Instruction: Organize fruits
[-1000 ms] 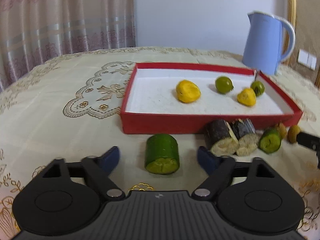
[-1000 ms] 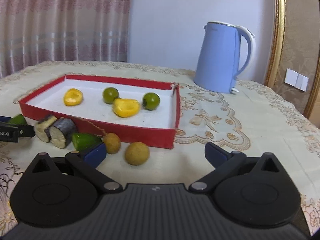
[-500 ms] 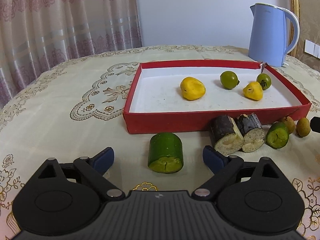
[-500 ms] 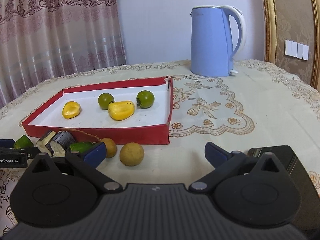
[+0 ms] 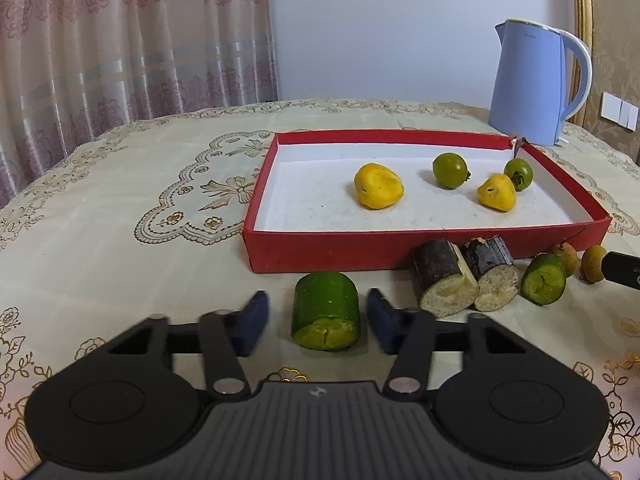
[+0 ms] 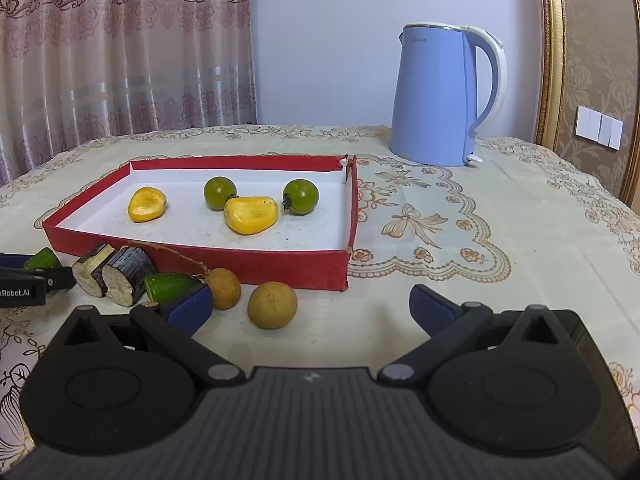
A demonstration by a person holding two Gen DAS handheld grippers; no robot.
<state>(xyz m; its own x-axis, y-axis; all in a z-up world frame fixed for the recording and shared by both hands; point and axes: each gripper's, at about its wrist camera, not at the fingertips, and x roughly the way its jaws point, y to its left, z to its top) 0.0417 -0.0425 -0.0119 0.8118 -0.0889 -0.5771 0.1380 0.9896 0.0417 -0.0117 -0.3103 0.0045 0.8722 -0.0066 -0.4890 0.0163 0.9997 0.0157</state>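
My left gripper stands spread around a stubby green cucumber-like cylinder, seemingly without contact; my right gripper gapes wide near a round tan longan.

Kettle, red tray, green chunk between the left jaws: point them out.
kettle [image 6: 430, 104], right wrist view, blue body.
red tray [image 5: 320, 252], left wrist view, near wall.
green chunk [image 5: 325, 304], left wrist view, skin side.

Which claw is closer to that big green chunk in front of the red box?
Left. The left claw straddles the green chunk, fingers either side. The right claw sits off by the round brown fruit.
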